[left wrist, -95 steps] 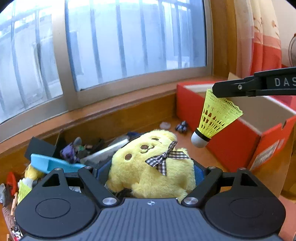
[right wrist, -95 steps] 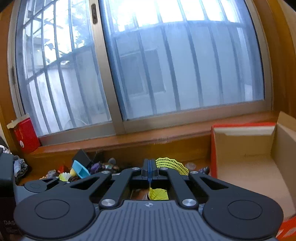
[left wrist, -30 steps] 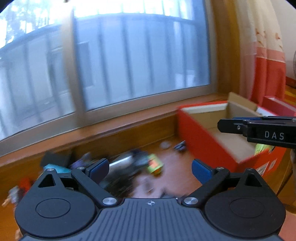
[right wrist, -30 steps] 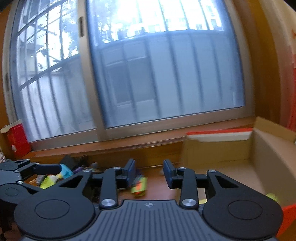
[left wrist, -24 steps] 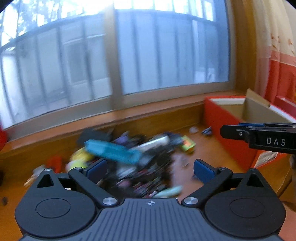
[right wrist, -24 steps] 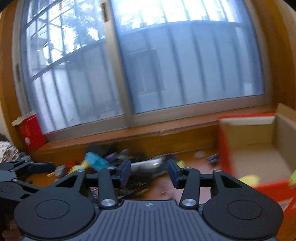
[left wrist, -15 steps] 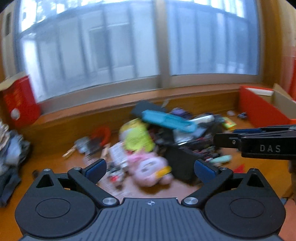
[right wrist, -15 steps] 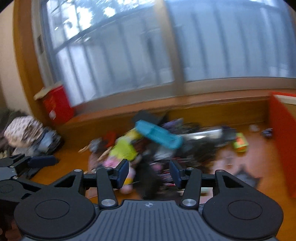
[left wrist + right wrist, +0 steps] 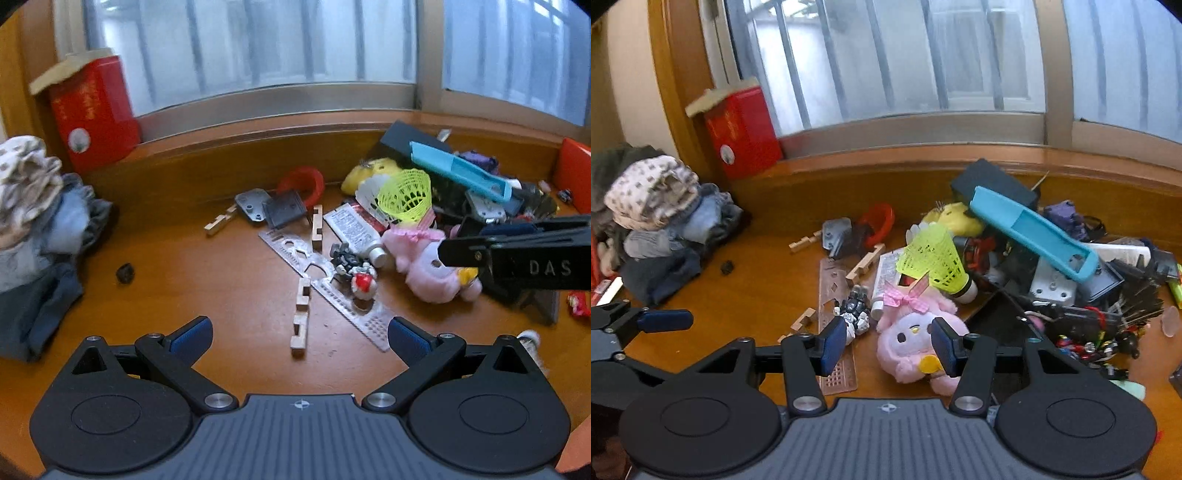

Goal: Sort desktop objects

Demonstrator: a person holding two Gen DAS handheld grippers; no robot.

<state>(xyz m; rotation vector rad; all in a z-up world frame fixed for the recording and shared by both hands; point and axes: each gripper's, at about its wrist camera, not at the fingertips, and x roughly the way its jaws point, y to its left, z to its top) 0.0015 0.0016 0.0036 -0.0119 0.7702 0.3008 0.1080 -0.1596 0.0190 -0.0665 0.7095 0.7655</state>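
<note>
Left gripper: jaws spread full wide, nothing between them, hovering over bare table. A notched wooden puzzle piece lies on the wood just ahead of the gap, with a metal stencil ruler running diagonally beside it.

Right gripper: jaws about half spread and have just been opening. Pink plush sits low between the pads, roughly 12 o'clock from the gripper body. Pads not pressing it as far as I can see; the right pad overlaps its edge in view, actual contact can't be told.

Clutter pile is at 1–2 o'clock in both views:
- yellow shuttlecock lying on its side, just behind the plush's pink bow
- long teal plastic holder tilted across the top of the pile, leaning on a black box
- yellow plush partly buried under the holder
- small robot figure on the ruler, at 9 o'clock from the pink plush
- white tube touching the plush's head in the left view

Red horseshoe-shaped piece at the back edge, 12 o'clock. Red carton on the window sill at 10 o'clock. Folded clothes stack at 9 o'clock, well apart from the pile.
</note>
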